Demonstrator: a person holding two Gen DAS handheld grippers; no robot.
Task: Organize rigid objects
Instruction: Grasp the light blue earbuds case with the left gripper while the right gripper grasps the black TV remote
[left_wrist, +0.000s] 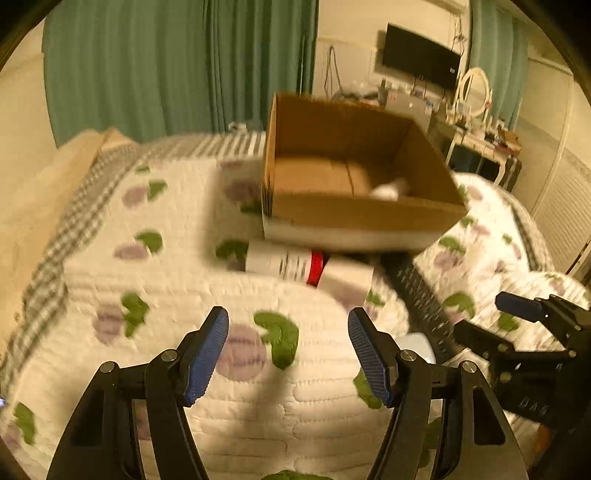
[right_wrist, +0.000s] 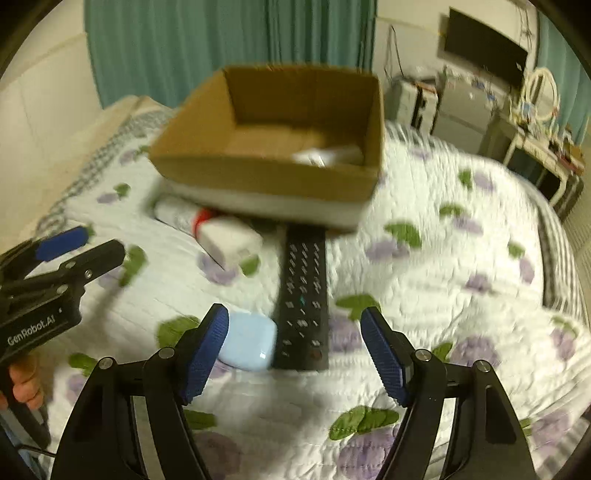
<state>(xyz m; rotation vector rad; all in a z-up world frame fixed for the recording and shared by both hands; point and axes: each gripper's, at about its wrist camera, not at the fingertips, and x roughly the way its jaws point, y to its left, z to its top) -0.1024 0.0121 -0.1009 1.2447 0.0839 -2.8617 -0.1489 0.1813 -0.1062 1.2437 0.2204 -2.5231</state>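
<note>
Right gripper (right_wrist: 293, 350) wide open, holding nothing; pale blue earbud case (right_wrist: 249, 345) and black remote (right_wrist: 304, 295) between fingers. Left gripper (left_wrist: 288, 354) at 9 o'clock, likewise spread, empty. Beyond, 11 o'clock: white bottle (right_wrist: 210, 227). Farthest, 12 o'clock: cardboard box (right_wrist: 269, 177) on quilt (right_wrist: 443, 266).

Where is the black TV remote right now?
In the right wrist view, the remote lies on the quilt just ahead of the open right gripper, beside a pale blue case, its far end near the cardboard box.
</note>
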